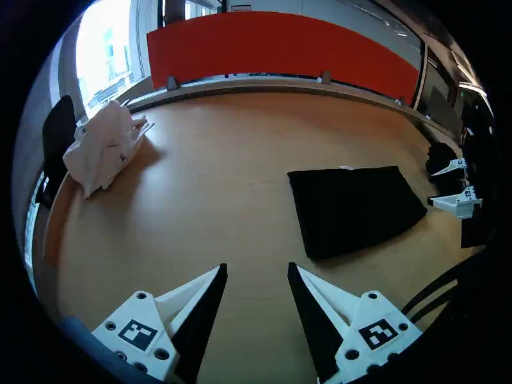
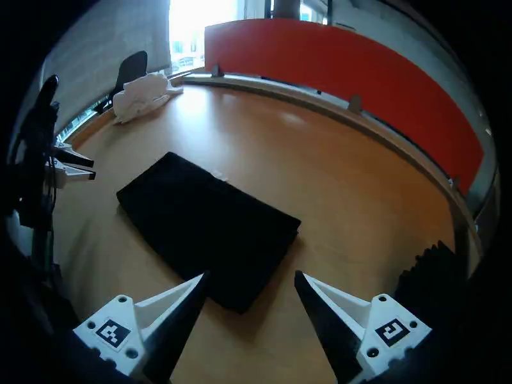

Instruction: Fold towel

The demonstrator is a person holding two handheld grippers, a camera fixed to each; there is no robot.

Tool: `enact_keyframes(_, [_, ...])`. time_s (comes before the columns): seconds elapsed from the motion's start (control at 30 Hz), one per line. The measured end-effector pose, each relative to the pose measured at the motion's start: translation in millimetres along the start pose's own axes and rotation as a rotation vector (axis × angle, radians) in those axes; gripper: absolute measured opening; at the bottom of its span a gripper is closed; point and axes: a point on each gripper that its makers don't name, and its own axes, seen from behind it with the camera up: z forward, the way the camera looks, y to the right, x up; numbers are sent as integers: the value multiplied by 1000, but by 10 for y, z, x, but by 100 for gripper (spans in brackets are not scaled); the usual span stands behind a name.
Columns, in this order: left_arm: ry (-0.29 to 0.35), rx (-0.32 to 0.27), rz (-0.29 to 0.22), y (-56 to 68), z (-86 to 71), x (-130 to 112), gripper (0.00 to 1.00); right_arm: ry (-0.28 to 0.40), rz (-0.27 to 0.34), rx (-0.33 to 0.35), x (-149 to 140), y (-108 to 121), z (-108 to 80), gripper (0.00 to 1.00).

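Left tongs [image 1: 256, 265], right tongs [image 2: 251, 274] hover open near towel [image 2: 205, 217].

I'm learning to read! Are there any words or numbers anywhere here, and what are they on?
No words or numbers can be read here.
The left tongs and right tongs carry square black-and-white markers: patterns, not letters.
The black towel has a small white tag at its edge, too small to read.

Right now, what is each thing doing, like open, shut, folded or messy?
Black towel: looks folded, lying flat on the table.
White cloth pile: crumpled, not folded.
Left gripper: jaws open, holding nothing.
Right gripper: jaws open, holding nothing.
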Motion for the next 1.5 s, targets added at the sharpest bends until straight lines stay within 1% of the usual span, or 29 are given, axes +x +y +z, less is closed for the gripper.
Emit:
enact_keyframes(0.33, [-8,7,-24,-80,-48,-54,69,-35,-23,21,-206,-31,64,100])
enact_keyframes(0.47, [-9,5,-30,-100,-56,-59,69,-54,-32,33,-290,-43,80,95])
enact_keyframes(0.7, [-10,6,-32,-131,-58,-61,69,-87,-38,56,-401,-68,69,78])
enact_keyframes(0.87, [-11,6,-32,-133,-54,-62,69,-114,-39,85,-475,-116,70,61])
enact_keyframes(0.93, [-12,5,-32,-129,-52,-64,69,-119,-40,90,-485,-119,76,58])
enact_keyframes(1.1, [-12,3,-32,-122,-48,-67,69,-124,-42,93,-495,-106,85,45])
enact_keyframes(1.17, [-13,3,-31,-117,-44,-68,69,-129,-43,98,-505,-105,81,43])
enact_keyframes(1.33, [-15,2,-30,-110,-35,-71,69,-134,-49,108,-521,-107,76,41])
enact_keyframes(1.4, [-15,1,-30,-107,-32,-73,69,-132,-53,112,-519,-112,77,34])
enact_keyframes(1.5, [-17,0,-29,-102,-27,-75,69,-126,-59,117,-510,-124,85,28])
